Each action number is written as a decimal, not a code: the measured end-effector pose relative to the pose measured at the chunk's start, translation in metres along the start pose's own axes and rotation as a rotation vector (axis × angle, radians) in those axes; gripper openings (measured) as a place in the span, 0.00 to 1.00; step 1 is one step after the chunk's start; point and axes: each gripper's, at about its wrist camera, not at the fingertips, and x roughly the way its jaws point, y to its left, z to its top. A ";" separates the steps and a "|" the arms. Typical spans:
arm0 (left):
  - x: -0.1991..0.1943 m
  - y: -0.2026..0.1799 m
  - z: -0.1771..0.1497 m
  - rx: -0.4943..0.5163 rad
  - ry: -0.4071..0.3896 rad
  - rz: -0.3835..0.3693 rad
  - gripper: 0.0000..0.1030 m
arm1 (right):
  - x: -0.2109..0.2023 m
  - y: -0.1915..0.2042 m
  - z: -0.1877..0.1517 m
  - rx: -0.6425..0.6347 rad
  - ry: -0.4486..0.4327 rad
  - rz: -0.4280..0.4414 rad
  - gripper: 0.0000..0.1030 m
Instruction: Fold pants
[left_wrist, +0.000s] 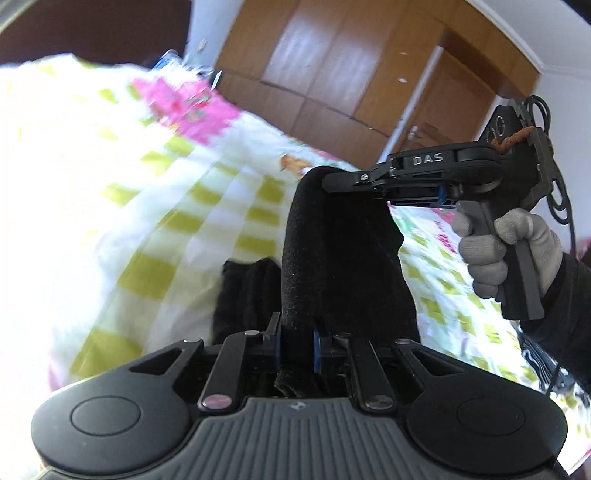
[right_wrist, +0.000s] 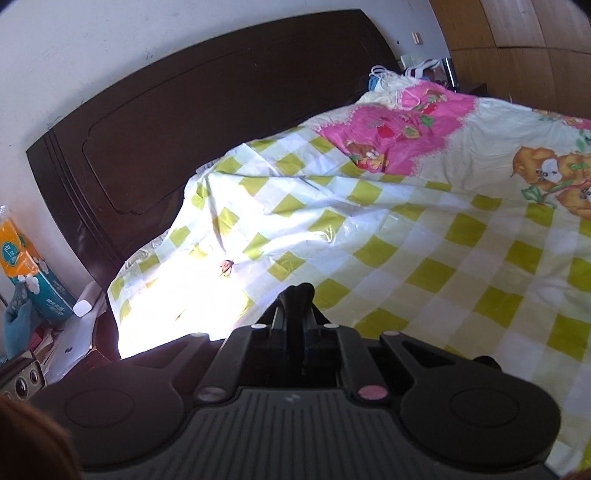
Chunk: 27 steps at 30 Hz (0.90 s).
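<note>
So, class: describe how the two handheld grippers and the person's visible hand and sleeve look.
The right gripper is matte black, pistol-gripped, lettered "DAS", with blue finger pads and looping black cables. The left gripper is black with round discs and a ribbed grey base. The right hand wears a grey glove and a dark sleeve.

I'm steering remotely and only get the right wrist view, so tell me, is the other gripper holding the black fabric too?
Observer: Yes. The left gripper is shut on the black fleecy pants, between its blue pads.
Operator: How does the cloth run between the two?
Observer: It rises as a band from the left gripper up to the right gripper, which pinches its top end.
Operator: Is any of it on the bed?
Observer: A dark bunch of the pants sits low at left against the green-and-white checked bedsheet; whether it touches is unclear.
Operator: Who holds the right gripper?
Observer: A grey-gloved hand grips its handle.
</note>
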 end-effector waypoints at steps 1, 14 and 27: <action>0.006 0.007 -0.003 -0.008 0.011 0.015 0.26 | 0.018 -0.001 0.000 0.003 0.027 -0.004 0.08; 0.035 0.045 -0.024 -0.005 0.048 0.060 0.36 | 0.139 -0.041 -0.050 0.064 0.153 -0.104 0.10; -0.018 0.018 0.017 0.145 -0.084 0.142 0.41 | 0.021 -0.025 -0.007 0.057 -0.147 -0.167 0.24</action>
